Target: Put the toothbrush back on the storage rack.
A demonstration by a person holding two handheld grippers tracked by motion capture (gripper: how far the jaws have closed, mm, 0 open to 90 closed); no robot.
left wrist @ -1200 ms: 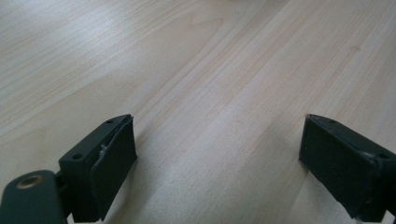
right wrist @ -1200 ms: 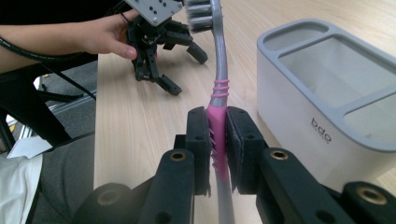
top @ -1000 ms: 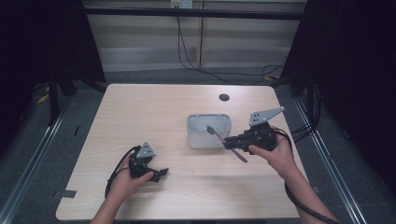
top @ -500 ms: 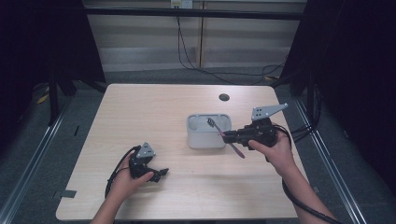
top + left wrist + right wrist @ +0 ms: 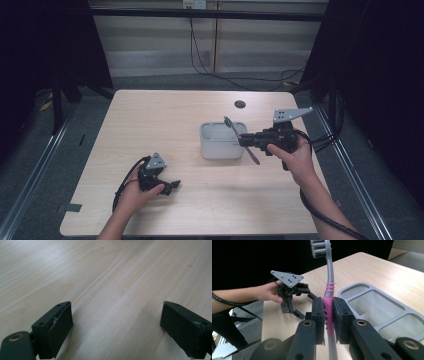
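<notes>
Toothbrush [image 5: 329,293] pinched by right hand-held gripper [image 5: 328,315], bristles cut off; left hand-held gripper [image 5: 116,325] spread.

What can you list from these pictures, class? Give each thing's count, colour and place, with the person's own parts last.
Toothbrush: one, grey with pink grip, clamped in the right claw, head above the tray.
Tray: one, grey, with compartments, mid-table.
Table: one, light wood, under everything.
Round mark: one, dark, on the table's far side beyond the tray.
Cables: several, black, on the wall and floor behind the table.
Left claw: one, black, open, low over bare table at near left.
Right claw: one, black, shut on the toothbrush, just right of the tray.
Hands: two, one on each claw.
</notes>
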